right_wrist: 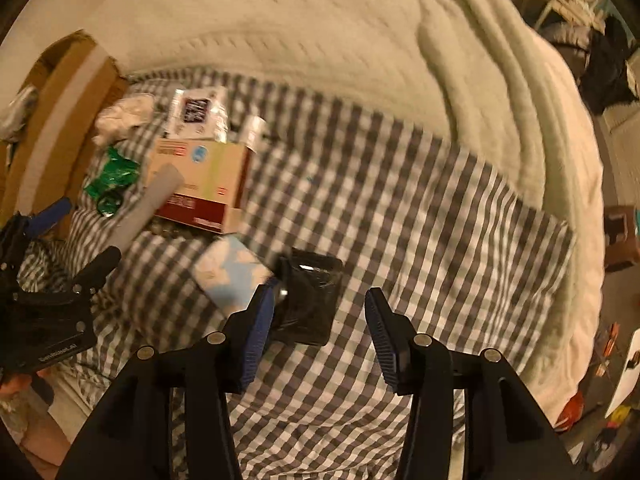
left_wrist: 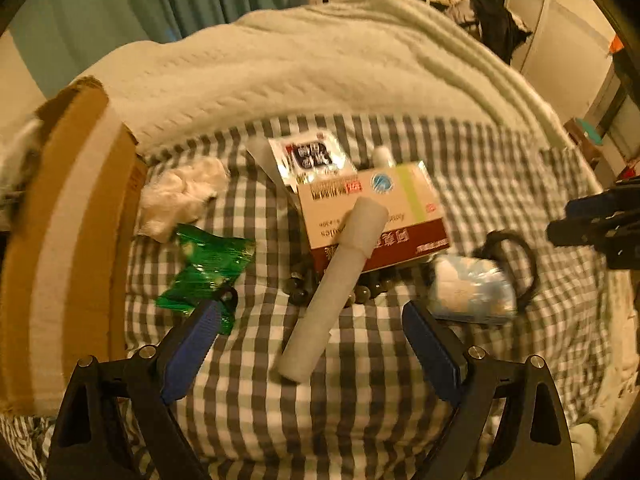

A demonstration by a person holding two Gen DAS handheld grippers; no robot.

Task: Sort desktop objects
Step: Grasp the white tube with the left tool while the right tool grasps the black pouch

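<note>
My left gripper [left_wrist: 312, 312] hangs wide apart over a white tube [left_wrist: 332, 292] that leans on the medicine box [left_wrist: 376, 216]. My right gripper [right_wrist: 320, 300] is half apart above a black pouch [right_wrist: 310, 300] on the checked bed [right_wrist: 440, 220], gripping nothing.

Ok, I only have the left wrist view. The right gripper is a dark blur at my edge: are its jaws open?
Observer: Yes, the right gripper is open, with nothing between its pads.
Operator: What is the black loop behind the tissue pack?
Observer: In the right wrist view it is a flat, squarish black pouch, lying just ahead of the fingers.
Operator: Does it touch the pack?
Observer: The tissue pack lies right beside it, but one finger hides where they meet, so I cannot tell.
</note>
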